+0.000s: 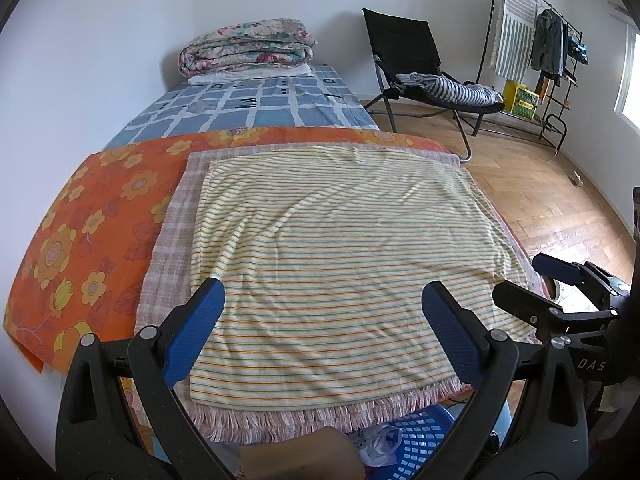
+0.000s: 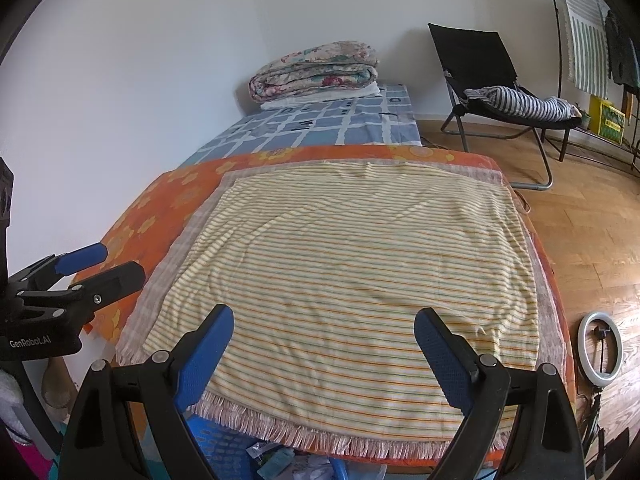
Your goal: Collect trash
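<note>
trash: honestly none on the bed that I can spot. The only wrappers and crumpled plastic sit down in the blue basket, tucked just under the fringed foot end of the bed.
direction from jaws: below and slightly behind both fingertips, so it's a drop down, not a reach forward.
nearer hand: toss-up. The basket shows low-centre in both wrist views; I can't call it.
left gripper: jaws wide open, nothing held, hovering over the striped towel.
right gripper: same deal, spread apart and empty, just beside the left one.
bed surface: striped towel on a checked cloth on an orange flowered sheet, all flat.
progress guess: looks about done, or nothing's found yet.
</note>
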A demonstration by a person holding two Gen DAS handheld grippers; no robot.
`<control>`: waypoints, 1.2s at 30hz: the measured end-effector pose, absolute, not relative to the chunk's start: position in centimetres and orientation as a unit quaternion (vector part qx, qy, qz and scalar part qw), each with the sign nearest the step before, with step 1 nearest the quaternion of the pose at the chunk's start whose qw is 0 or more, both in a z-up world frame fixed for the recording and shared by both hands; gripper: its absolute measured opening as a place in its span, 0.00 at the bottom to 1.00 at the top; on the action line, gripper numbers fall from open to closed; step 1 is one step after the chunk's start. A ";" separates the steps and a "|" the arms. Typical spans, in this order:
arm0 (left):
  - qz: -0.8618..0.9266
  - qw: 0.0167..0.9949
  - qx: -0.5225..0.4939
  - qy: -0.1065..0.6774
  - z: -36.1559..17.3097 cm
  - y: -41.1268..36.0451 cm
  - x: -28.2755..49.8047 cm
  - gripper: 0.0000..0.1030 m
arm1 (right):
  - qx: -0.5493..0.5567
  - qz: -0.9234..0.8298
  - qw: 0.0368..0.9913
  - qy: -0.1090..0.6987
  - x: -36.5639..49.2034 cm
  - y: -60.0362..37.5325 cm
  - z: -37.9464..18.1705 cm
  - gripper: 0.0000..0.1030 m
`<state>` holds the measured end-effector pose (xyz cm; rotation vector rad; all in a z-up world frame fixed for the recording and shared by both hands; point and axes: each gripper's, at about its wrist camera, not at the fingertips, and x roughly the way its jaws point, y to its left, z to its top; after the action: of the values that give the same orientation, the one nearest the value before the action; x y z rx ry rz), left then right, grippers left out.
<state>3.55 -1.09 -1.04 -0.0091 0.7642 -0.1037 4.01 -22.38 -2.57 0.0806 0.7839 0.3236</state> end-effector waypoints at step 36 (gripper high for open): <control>-0.043 0.927 -0.003 0.372 -1.1 -1.0 3.2 0.98 | 0.037 0.157 0.909 0.384 3.6 -22.3 -2.8 0.91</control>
<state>3.23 -1.01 -1.08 -0.0057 0.7634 -0.0874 3.64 -22.26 -2.84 0.0753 0.7911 0.3231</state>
